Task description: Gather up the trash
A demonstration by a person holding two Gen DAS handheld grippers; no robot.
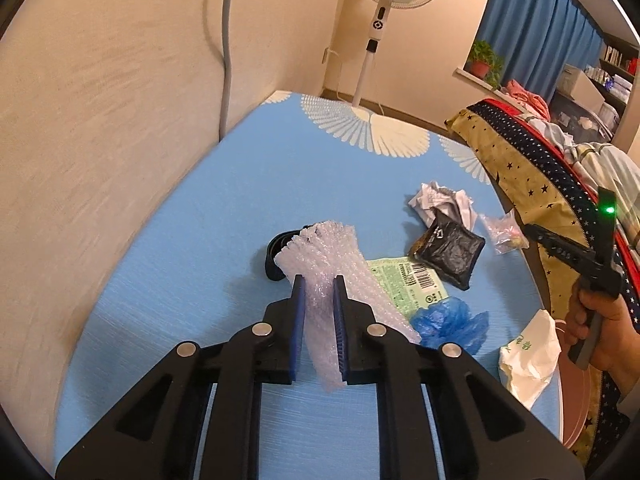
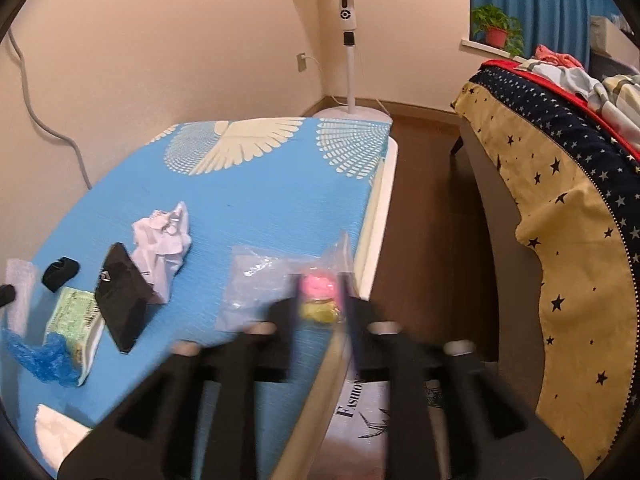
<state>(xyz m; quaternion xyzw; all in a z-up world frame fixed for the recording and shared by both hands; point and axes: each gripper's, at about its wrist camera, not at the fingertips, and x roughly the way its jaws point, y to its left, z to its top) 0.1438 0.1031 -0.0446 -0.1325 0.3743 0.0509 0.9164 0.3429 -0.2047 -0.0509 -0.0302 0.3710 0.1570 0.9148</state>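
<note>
While my left gripper [image 1: 318,280] is clamped on a crumpled strip of clear bubble wrap [image 1: 332,268], the strip stands up between the blue pads, above the blue table cover with white fan shapes [image 1: 224,208]. My right gripper [image 2: 322,300] has a clear plastic bag with pink and yellow bits inside [image 2: 320,292] between its fingers at the table's right edge (the view is smeared, so I cannot tell whether the pads press on it). Other trash lies on the cover: a crumpled white paper ball [image 1: 440,200], a flat black plastic pouch [image 1: 448,250] just in front of it, a pale green barcoded wrapper [image 1: 408,280] partly under the pouch, a scrunched blue plastic cover [image 1: 448,322] beside the wrapper, and a small black band [image 2: 60,272]. A white plastic bag with green print [image 1: 528,356] hangs at the near right edge, beside the hand [image 1: 600,328] carrying the right gripper.
</note>
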